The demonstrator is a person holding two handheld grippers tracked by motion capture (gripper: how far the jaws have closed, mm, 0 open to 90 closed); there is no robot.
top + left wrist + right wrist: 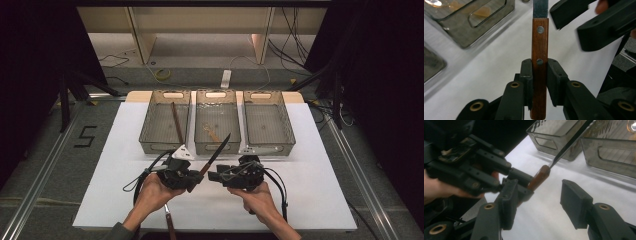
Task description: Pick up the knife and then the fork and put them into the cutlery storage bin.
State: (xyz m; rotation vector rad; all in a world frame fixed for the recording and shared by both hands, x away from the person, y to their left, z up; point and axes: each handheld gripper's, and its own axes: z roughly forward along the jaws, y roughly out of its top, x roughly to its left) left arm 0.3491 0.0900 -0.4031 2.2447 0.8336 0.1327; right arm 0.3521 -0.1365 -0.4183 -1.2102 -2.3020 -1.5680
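A knife with a reddish wooden handle [539,40] and a dark blade [220,147] is held above the white table cover. My left gripper [196,179] is shut on the handle [539,75], and the blade points up toward the middle bin. My right gripper [212,176] faces it from the right. In the right gripper view its jaws [541,202] stand open, apart from the handle [539,177], which lies just beyond them near the left pad. In the left gripper view the right gripper's fingers [599,27] hover beside the blade at the upper right.
Three clear bins stand side by side at the back of the white cover [310,195]. The left bin [165,146] holds a long brown utensil, the middle bin [216,147] a small wooden piece. The right bin [267,148] looks bare. Another utensil [170,225] lies by the left forearm.
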